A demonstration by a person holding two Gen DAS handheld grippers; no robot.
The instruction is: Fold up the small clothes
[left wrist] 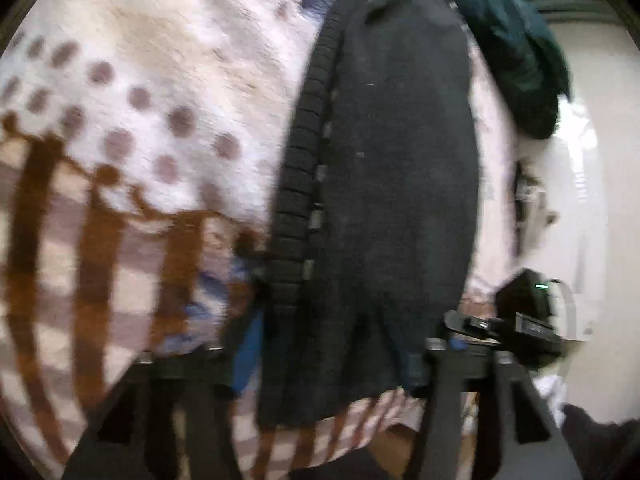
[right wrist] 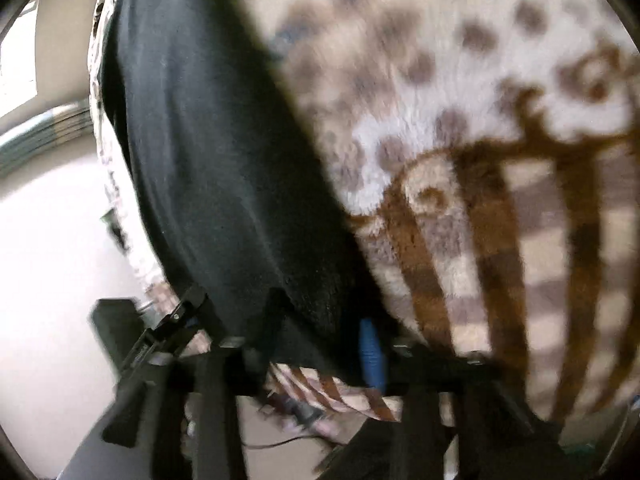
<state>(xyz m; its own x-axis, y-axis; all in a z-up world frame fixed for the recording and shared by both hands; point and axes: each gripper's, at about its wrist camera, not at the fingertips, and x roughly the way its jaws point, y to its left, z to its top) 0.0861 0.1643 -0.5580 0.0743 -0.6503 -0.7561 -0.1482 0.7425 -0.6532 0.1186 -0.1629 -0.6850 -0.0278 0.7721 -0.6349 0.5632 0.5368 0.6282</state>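
Black garment (left wrist: pixel 384 184) stretched along a patterned blanket (left wrist: pixel 132 92), a gripper at each end corner.

Spread flat near the blanket's edge, ribbed band (left wrist: pixel 304 184) along one long side in the left wrist view; collar end far from the camera, close to a dark green cloth (left wrist: pixel 508 48) at the blanket's far corner. Left gripper (left wrist: pixel 328 364) part open, fingers straddling the near hem; blurred, so cannot tell whether the pads press the fabric. Right gripper (right wrist: pixel 320 344) likewise part open, with the garment's near corner lying between its fingers, a blue pad (right wrist: pixel 372 352) just at the cloth's edge; grip itself not clear. Pale floor (right wrist: pixel 52 248) beyond the blanket's edge in the right wrist view.
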